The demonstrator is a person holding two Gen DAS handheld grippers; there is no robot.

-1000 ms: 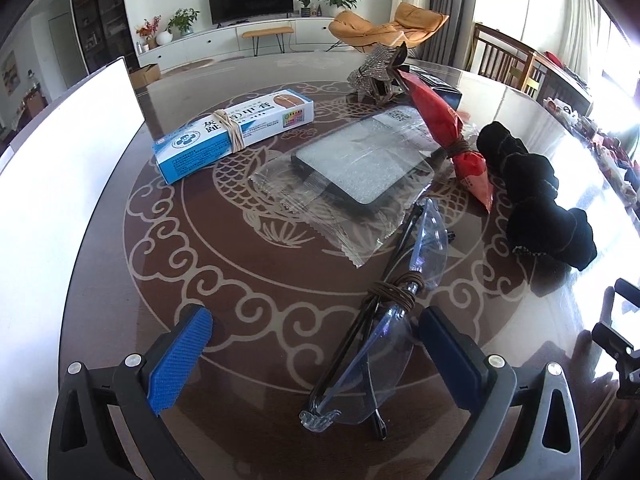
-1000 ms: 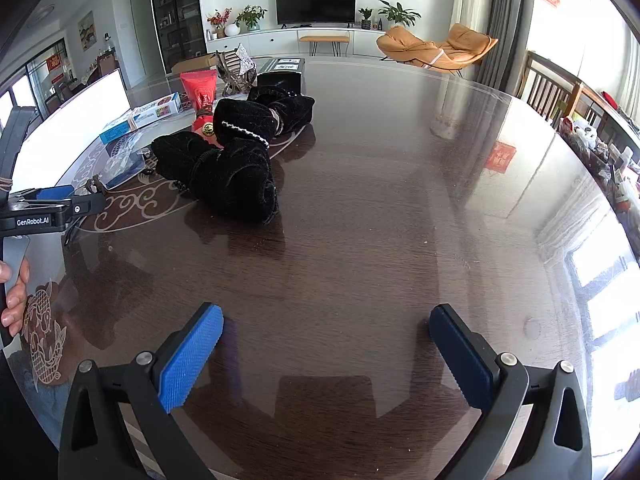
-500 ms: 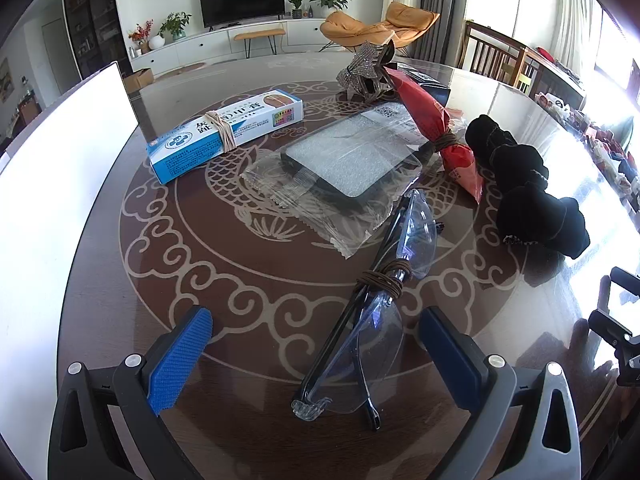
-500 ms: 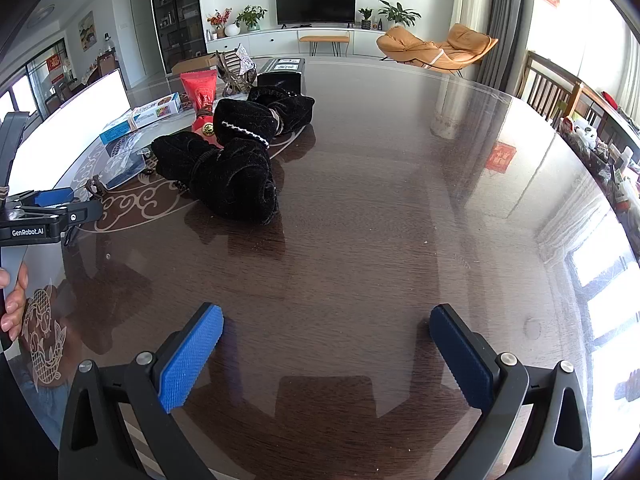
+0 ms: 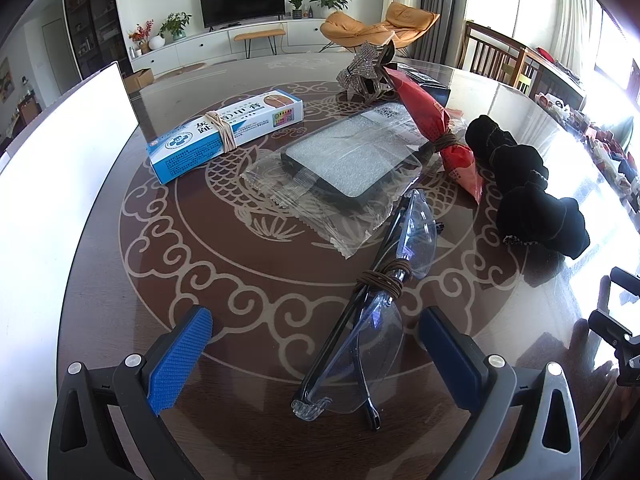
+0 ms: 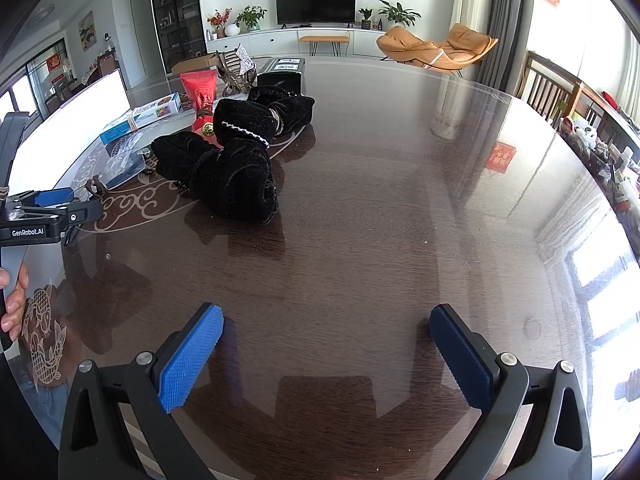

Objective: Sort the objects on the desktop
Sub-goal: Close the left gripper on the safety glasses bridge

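In the left wrist view, clear glasses (image 5: 376,312) bound with a brown band lie on the dark table, their near end between my left gripper's open fingers (image 5: 316,320). Beyond lie a wrapped dark pad (image 5: 344,160), a blue-and-white box (image 5: 224,132), a red pouch (image 5: 436,124), a black velvet bundle (image 5: 528,188) and a glittery bow (image 5: 360,70). My right gripper (image 6: 326,320) is open and empty over bare table, well short of the black velvet bundle (image 6: 236,152). The left gripper shows in the right wrist view (image 6: 52,204).
A white board (image 5: 60,168) stands along the table's left side. A black box (image 6: 280,70) sits behind the velvet bundle. Wooden chairs (image 5: 496,60) stand at the far right edge. The table's right half (image 6: 420,200) is bare wood.
My left gripper has drawn back a little from the objects, so the glasses sit farther forward between its fingers. The right gripper has not moved.
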